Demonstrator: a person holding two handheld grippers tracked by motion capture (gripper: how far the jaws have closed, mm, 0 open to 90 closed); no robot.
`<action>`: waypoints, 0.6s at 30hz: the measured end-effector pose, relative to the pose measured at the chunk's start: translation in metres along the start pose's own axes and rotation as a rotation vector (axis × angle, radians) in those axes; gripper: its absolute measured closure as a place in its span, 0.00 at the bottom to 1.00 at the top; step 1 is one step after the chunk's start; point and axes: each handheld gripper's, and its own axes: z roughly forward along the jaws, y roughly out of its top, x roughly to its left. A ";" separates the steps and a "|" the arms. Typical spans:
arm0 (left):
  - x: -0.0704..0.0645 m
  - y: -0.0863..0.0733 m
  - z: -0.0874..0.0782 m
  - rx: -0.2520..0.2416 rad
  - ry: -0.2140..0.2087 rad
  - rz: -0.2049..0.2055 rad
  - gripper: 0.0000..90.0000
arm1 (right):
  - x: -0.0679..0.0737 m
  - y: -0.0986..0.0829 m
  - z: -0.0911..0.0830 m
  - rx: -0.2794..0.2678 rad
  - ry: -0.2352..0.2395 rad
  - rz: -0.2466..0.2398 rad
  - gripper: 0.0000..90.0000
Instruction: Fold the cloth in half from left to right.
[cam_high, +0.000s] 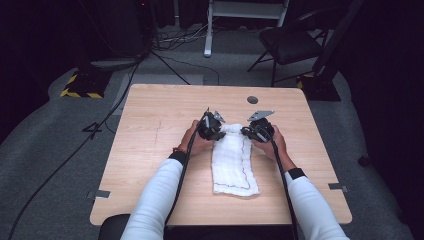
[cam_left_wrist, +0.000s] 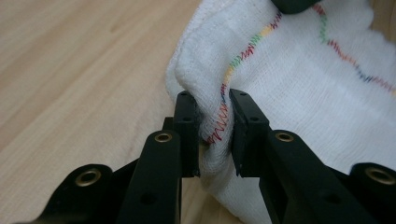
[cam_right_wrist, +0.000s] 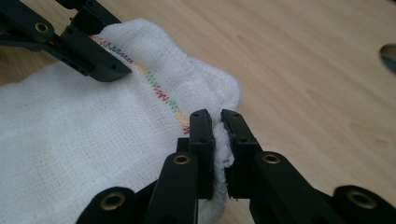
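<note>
Towel long axis runs toward person; left claw, right claw clamp far corners.

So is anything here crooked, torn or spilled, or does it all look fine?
Nothing looks damaged or spilled. The white cloth lies folded into a long strip on the table, its far end bunched where the left gripper and right gripper each pinch a corner. Its near end sits slightly askew, with uneven edges.

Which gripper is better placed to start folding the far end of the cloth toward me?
Neither clearly: the left gripper and the right gripper are both shut on the far corners of the cloth, so they would likely pull together.
</note>
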 end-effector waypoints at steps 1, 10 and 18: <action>0.001 0.002 -0.002 -0.015 -0.002 0.000 0.83 | 0.000 0.002 -0.002 -0.012 -0.015 -0.011 0.93; 0.005 0.018 -0.027 -0.102 -0.008 0.028 0.80 | -0.003 0.020 -0.030 -0.110 -0.066 -0.027 0.94; -0.005 0.006 -0.047 -0.122 -0.030 0.098 0.91 | 0.012 0.022 -0.049 -0.152 -0.017 -0.073 0.94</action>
